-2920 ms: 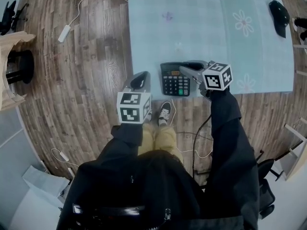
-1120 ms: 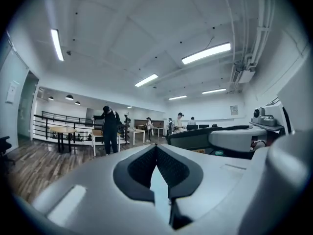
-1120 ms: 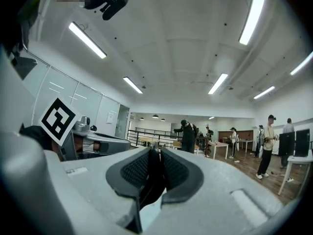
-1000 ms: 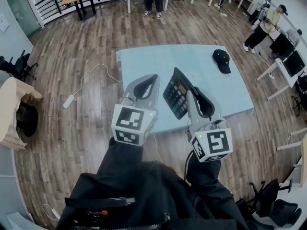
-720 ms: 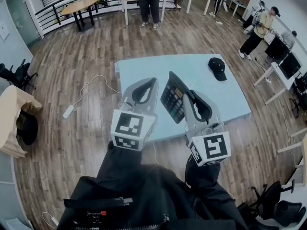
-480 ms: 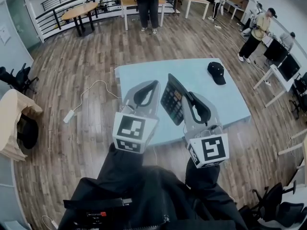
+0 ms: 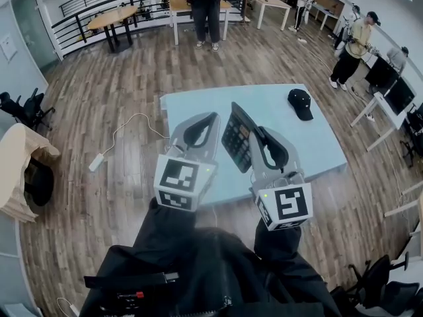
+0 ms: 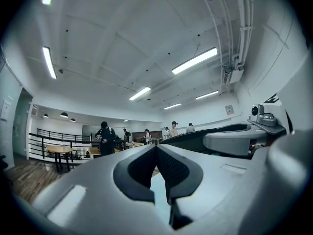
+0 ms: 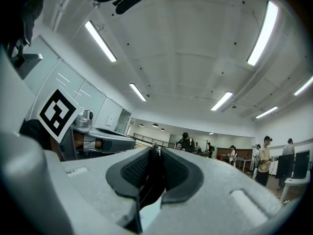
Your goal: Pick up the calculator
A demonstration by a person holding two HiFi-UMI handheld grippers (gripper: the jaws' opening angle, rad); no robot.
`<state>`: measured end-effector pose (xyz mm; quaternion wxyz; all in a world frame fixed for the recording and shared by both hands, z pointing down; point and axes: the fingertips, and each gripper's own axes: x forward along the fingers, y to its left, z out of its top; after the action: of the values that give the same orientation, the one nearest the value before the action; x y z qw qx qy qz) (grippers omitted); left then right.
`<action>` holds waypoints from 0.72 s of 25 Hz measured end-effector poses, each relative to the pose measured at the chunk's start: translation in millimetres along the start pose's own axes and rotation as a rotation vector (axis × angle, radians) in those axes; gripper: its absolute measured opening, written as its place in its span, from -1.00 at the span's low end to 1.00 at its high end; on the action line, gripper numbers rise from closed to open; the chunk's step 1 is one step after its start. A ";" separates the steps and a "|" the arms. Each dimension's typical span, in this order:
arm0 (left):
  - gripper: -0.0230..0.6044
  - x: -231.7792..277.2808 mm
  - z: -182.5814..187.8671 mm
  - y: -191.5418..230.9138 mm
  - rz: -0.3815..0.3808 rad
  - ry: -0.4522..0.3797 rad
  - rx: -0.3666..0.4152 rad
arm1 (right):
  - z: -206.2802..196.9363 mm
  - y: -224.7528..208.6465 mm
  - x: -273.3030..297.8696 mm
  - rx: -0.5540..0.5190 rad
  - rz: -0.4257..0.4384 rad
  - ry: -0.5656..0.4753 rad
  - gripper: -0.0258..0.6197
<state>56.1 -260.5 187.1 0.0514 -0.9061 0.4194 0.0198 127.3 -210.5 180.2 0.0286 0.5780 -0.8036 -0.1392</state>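
The black calculator hangs tilted on edge above the light blue table, keys facing left. My right gripper is shut on its right side. In the right gripper view the calculator shows as a thin dark edge clamped between the pads of the right gripper. My left gripper is held level beside it on the left, apart from the calculator. In the left gripper view the left gripper has its jaws together with nothing between them.
A black cap lies on the table's far right part. A white cable with an adapter lies on the wooden floor at the left. Several people stand at tables at the far side of the room.
The calculator, flat on the table's near edge in the earliest frame, is now lifted in my right gripper. Over the last second both grippers rose slightly together.
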 end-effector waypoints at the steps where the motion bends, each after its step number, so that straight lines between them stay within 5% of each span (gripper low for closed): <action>1: -0.93 0.7 -1.1 0.0 0.001 0.001 -0.001 | -0.9 -0.2 0.6 0.000 0.001 0.001 -0.75; 18: -0.93 3.3 -10.3 -1.6 -0.009 0.008 -0.018 | -3.0 1.2 1.6 -0.005 0.006 0.004 -0.75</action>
<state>59.4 -263.1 197.2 0.0419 -0.9085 0.4153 0.0195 126.3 -212.3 183.1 0.0318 0.5757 -0.8050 -0.1399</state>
